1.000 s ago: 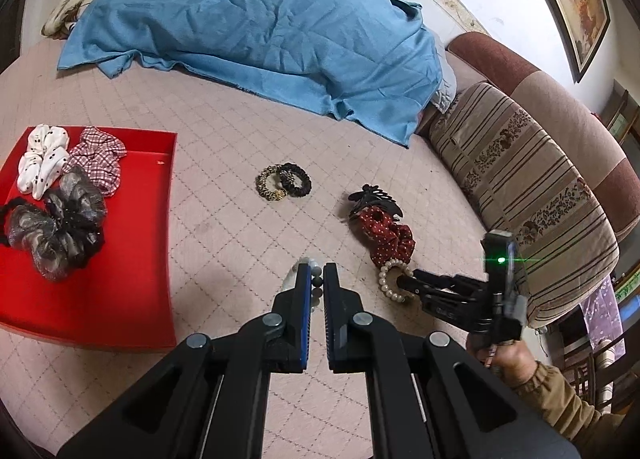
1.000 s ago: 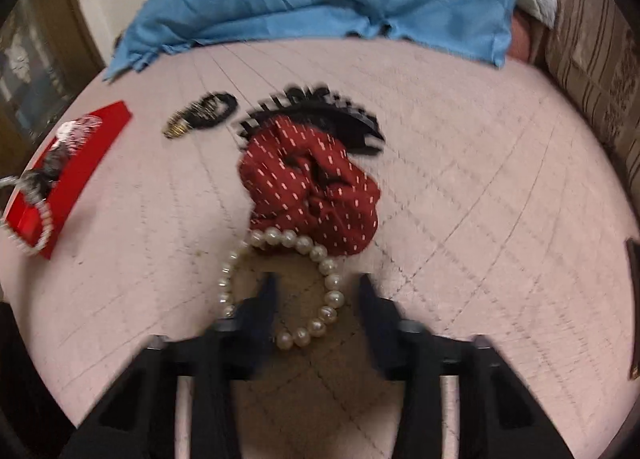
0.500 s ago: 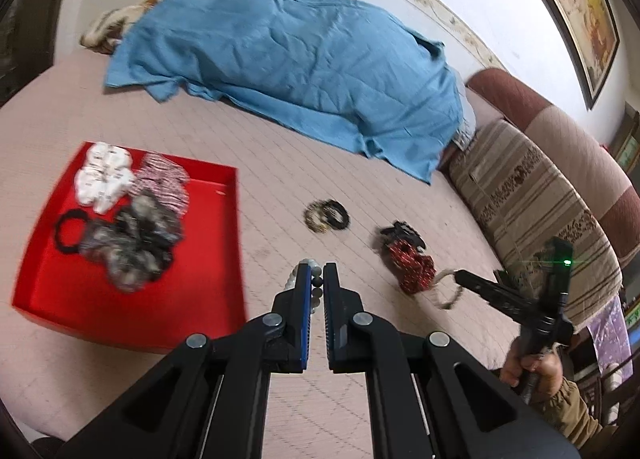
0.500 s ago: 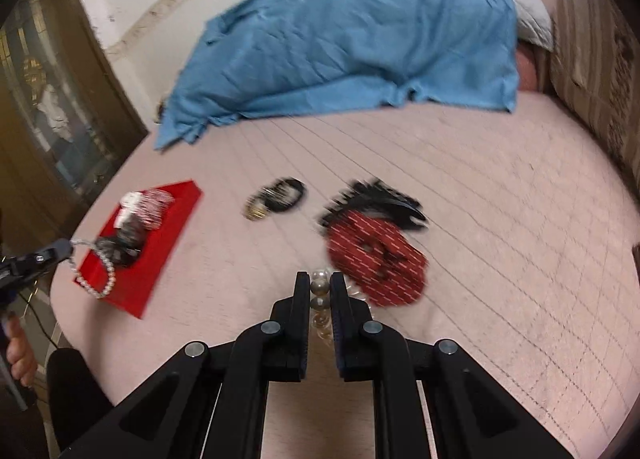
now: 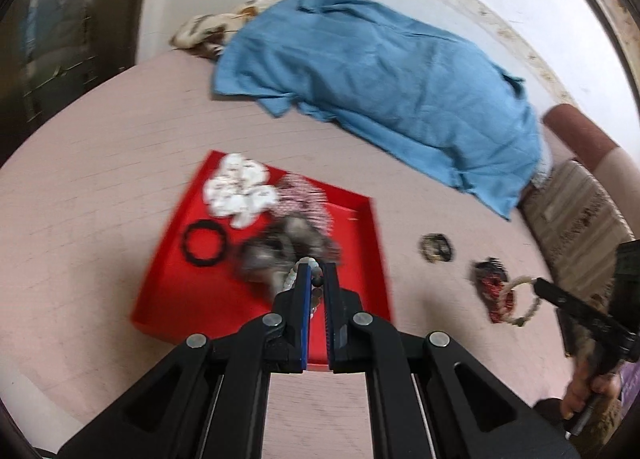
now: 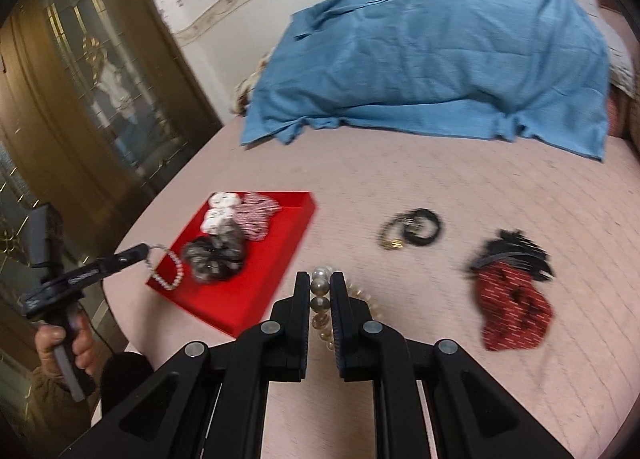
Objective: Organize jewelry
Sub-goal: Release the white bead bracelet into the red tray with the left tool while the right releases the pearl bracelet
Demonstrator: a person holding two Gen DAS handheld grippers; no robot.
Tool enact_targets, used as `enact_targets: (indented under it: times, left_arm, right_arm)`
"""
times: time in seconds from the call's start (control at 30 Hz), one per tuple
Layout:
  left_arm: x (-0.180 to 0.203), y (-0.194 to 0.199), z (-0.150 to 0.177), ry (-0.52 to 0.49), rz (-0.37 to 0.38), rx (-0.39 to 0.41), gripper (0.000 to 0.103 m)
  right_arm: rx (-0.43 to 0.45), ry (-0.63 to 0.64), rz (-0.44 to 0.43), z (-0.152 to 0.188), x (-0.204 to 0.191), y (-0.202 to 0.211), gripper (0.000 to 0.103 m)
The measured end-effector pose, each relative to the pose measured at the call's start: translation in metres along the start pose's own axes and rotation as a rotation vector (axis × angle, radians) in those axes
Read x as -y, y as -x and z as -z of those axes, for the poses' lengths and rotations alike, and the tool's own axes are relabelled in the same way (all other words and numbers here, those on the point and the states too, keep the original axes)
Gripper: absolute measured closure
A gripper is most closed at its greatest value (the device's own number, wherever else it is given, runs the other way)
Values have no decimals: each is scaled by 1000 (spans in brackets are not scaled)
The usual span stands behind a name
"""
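My left gripper [image 5: 314, 273] is shut on a small pearl bracelet [image 6: 170, 269] and holds it over the near part of the red tray [image 5: 192, 299]. My right gripper [image 6: 320, 279] is shut on a larger pearl bracelet [image 6: 320, 299], lifted above the pink bedspread; that bracelet also shows in the left wrist view [image 5: 520, 301]. The tray holds a white scrunchie [image 5: 238, 189], a checked scrunchie [image 5: 304, 195], a grey-black scrunchie [image 5: 280, 251] and a black hair tie [image 5: 203, 243].
On the bedspread right of the tray lie black and gold hair ties [image 6: 412, 229], a red dotted scrunchie [image 6: 512, 319] and a black claw clip [image 6: 514, 249]. A blue cloth [image 6: 440, 51] covers the far side. A striped cushion [image 5: 580, 227] is at right, a door [image 6: 80, 99] at left.
My right gripper has closed on the larger pearl bracelet and lifted it off the bed. My left gripper has carried its bracelet left, over the red tray.
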State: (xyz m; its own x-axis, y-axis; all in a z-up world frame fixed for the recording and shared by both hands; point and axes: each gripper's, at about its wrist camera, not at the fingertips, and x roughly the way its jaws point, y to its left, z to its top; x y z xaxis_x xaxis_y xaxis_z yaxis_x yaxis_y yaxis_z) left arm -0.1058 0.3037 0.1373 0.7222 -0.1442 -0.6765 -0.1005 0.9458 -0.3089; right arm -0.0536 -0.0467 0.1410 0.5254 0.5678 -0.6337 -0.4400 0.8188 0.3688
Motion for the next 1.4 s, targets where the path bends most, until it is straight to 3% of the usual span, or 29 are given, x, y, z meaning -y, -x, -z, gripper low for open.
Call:
enact_targets:
  times: [0.37, 0.5, 0.67, 0.83, 0.97, 1.13, 1.3, 1.33, 1.4]
  left_arm:
    - [-40, -37, 3, 3, -180, -29, 97]
    - [-54, -48, 4, 21, -202, -33, 97]
    - [-70, -49, 3, 67, -169, -6, 97]
    - [-80, -46, 3, 116, -129, 40, 97]
    - [-83, -43, 3, 158, -62, 73, 95]
    - [-75, -29, 4, 126, -88, 171, 64]
    - [-76, -23, 3, 122, -133, 214, 63]
    - [-77, -23, 3, 125, -144, 214, 63]
    - [-78, -21, 4, 128, -164, 226, 60]
  right_arm:
    - [-106, 89, -138, -19, -87, -77, 92]
    - [-174, 64, -195, -16, -108, -115, 92]
    - [-249, -8, -308, -6, -123, -155, 92]
    - [-316, 8, -252, 11, -123, -184, 91]
    - [-317, 79, -177, 19, -123, -190, 91]
    - [-341, 151, -149, 24, -134, -200, 91]
    - [-325, 227, -139, 27, -150, -197, 90]
    - [-320, 241, -139, 28, -152, -194, 88]
    - [-307, 259, -144, 29, -157, -187, 67]
